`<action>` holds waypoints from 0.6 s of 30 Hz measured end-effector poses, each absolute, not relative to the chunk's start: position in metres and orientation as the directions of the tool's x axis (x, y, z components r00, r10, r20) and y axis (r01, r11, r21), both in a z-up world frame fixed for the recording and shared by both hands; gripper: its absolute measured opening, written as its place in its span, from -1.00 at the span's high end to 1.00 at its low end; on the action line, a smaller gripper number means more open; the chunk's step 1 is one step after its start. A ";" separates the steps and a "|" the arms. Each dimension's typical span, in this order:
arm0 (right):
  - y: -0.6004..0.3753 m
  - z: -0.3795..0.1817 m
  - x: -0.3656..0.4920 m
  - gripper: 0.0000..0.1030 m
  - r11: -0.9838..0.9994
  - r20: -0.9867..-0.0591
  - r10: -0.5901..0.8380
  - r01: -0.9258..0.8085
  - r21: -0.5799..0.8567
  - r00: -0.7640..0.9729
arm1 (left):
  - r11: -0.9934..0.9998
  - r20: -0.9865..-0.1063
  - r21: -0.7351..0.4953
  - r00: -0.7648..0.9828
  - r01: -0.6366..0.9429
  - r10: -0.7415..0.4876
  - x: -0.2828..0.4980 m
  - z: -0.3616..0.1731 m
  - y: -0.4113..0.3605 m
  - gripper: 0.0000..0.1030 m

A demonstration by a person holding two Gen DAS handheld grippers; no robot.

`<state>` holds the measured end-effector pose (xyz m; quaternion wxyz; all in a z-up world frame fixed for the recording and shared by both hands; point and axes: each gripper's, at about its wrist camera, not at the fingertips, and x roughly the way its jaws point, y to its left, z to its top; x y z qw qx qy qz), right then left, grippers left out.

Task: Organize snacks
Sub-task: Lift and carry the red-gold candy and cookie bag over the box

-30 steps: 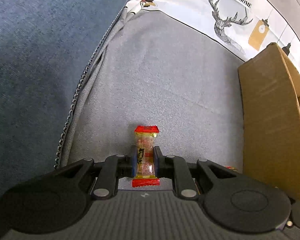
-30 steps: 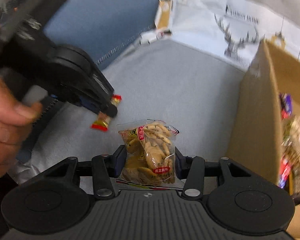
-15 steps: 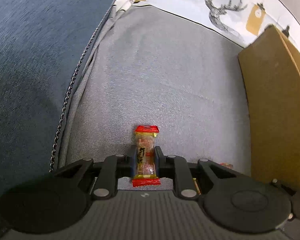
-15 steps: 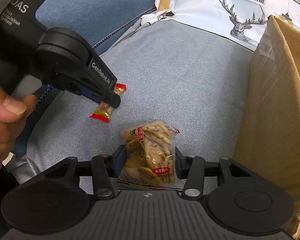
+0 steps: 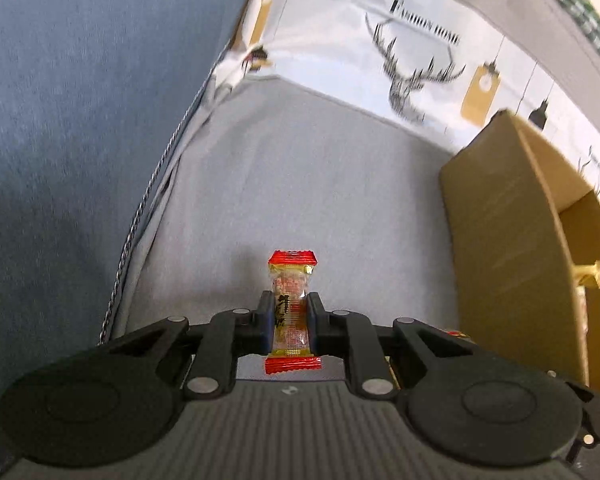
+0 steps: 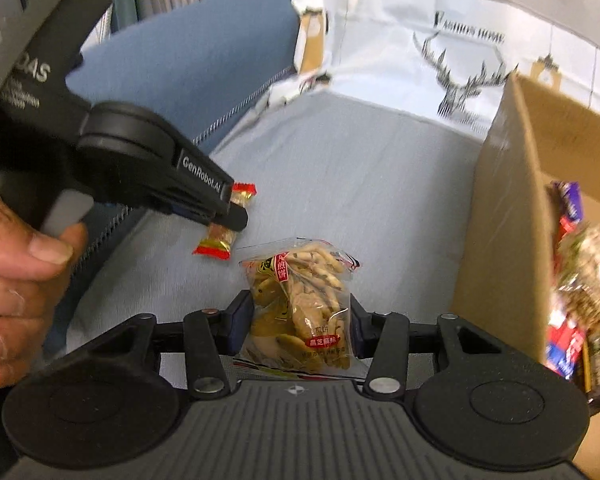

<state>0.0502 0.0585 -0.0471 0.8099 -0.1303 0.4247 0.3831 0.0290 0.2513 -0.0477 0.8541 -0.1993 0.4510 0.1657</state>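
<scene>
While clamped narrowly in the left gripper (image 5: 289,322), red-ended candy (image 5: 291,308) hangs above grey cloth (image 5: 300,184); biscuit bag (image 6: 300,308) squeezed between right gripper (image 6: 296,322) jaws, beside cardboard box (image 6: 508,216).

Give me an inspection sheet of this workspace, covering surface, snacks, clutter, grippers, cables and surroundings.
Surface: grey cloth, bare in the middle.
Job's things: small red-ended candy and clear bag of biscuit sticks, both held; cardboard box on the right, with packets inside.
Clutter: nothing seen.
Grippers: left gripper shut on the candy; right gripper shut on the bag; a hand holds the left one.
Cables: nothing seen.
Surroundings: blue cushion, white deer-print cloth behind.
</scene>
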 end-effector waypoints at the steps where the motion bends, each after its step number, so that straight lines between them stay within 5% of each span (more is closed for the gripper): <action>1: 0.057 -0.044 0.050 0.04 0.674 -0.778 0.516 -0.730 0.111 0.358 | 0.866 -0.829 -0.194 0.549 -0.462 0.107 0.029 -0.045 0.250 0.67; 18: 0.026 0.000 0.045 0.04 0.689 -0.598 0.608 -0.721 0.070 0.523 | 0.872 -0.706 -0.260 0.697 -0.416 0.122 0.029 -0.016 0.237 0.67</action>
